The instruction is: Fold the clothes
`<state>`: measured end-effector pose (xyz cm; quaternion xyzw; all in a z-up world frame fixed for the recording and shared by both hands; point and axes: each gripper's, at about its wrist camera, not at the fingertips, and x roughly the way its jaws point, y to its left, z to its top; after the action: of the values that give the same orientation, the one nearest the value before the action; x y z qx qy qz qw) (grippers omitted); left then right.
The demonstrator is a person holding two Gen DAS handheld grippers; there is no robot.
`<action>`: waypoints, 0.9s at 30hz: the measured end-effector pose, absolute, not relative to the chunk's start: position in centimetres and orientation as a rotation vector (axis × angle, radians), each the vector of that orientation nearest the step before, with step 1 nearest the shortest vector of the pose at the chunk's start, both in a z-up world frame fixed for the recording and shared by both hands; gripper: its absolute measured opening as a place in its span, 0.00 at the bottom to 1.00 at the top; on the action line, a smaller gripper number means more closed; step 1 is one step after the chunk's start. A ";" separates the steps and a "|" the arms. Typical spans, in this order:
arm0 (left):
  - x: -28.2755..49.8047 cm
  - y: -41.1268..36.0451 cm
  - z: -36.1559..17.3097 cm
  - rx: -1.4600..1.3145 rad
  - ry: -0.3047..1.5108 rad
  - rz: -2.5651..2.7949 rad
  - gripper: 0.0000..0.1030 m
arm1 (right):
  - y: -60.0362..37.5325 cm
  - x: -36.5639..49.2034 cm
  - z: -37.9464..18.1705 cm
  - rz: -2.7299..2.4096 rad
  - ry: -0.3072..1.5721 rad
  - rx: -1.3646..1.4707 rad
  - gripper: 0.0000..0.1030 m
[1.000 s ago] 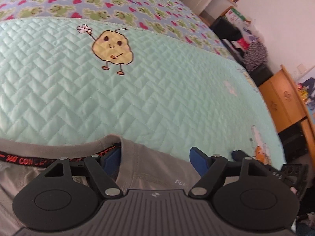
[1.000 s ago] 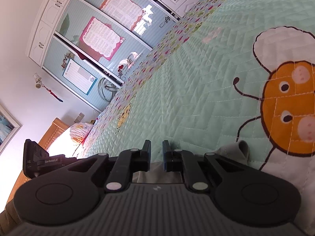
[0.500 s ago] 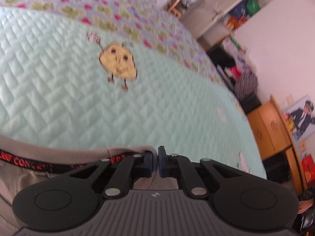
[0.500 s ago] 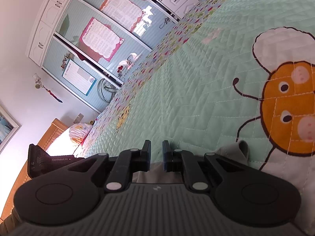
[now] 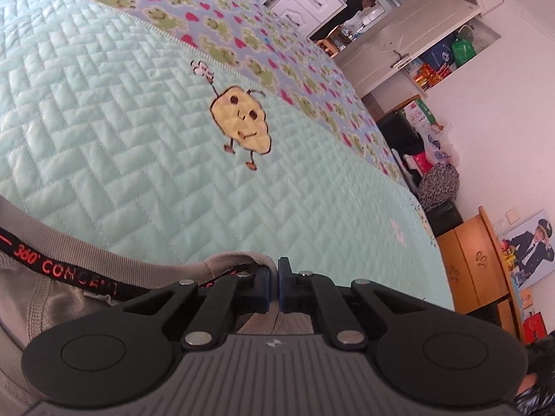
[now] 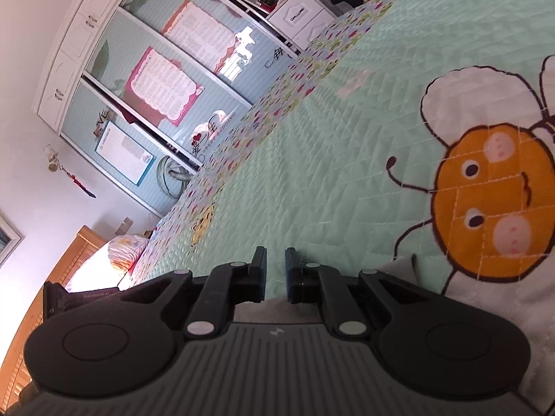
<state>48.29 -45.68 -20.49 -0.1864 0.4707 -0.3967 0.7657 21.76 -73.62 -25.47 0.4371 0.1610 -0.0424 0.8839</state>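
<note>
Your left gripper (image 5: 278,270) is clamped on the collar of the grey shirt (image 5: 41,298), which lies at the near edge of the green quilt (image 5: 121,131) beside its yellow cartoon figure (image 5: 242,124). Your right gripper (image 6: 275,263) has its fingers nearly together over grey fabric (image 6: 399,270); whether they pinch it, you cannot tell.

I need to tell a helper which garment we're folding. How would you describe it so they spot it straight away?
Look at the mint-green quilted bedspread and follow it to its near edge, below the yellow cartoon blob. There lies a grey garment, pinched by the left gripper. Its black band with red lettering marks it out.
</note>
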 end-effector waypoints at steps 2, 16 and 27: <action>48.1 -45.7 -20.7 -0.401 1.027 -0.860 0.03 | -73.8 21.7 -25.1 -0.070 0.334 0.916 0.27; 47.4 -45.1 -21.0 -0.412 1.024 -0.813 0.03 | -68.2 24.2 -20.7 0.070 0.552 0.182 0.53; 47.5 -45.1 -21.1 -0.407 1.027 -0.819 0.05 | -65.8 24.8 -21.2 0.090 0.592 0.058 0.38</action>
<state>47.45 -45.09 -21.06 -0.1880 0.4741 -0.3779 0.7727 24.81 -65.77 -21.19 0.0284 0.2916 0.0445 0.9551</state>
